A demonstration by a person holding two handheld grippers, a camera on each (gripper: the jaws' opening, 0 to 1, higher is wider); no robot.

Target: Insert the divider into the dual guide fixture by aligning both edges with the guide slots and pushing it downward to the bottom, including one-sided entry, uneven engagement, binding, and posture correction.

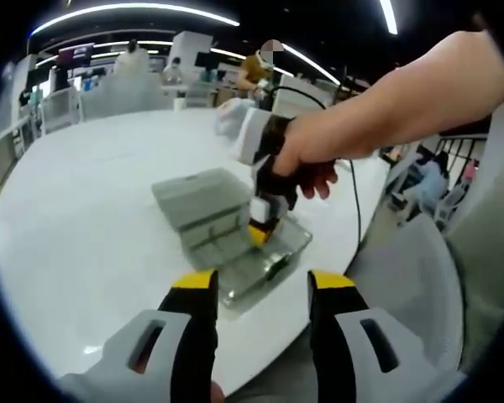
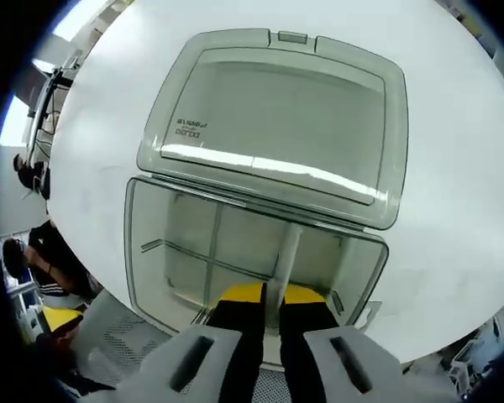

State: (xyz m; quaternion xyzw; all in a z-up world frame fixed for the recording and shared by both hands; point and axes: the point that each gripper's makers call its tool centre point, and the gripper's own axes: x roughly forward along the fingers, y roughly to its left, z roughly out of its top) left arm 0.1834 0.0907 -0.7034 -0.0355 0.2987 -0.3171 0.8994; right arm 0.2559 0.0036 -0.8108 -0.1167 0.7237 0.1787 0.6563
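A clear plastic box (image 2: 141, 252) lies on the white table (image 2: 454, 201) with its hinged lid (image 2: 277, 109) folded flat open behind it. Thin ribs cross inside the tray. My right gripper (image 2: 265, 295) is shut on a narrow pale divider (image 2: 287, 248), which stands on edge over the right half of the tray, reaching toward the hinge side. In the left gripper view, a hand holds the right gripper (image 1: 263, 225) down into the box (image 1: 260, 264), beside the lid (image 1: 203, 200). My left gripper (image 1: 262, 285) hangs open just in front of the box, holding nothing.
The round white table's edge (image 1: 365, 227) runs close to the box on the right. A grey chair (image 1: 407, 281) stands beyond that edge. A black cable (image 1: 353, 197) trails from the right gripper. People, chairs and desks fill the far background.
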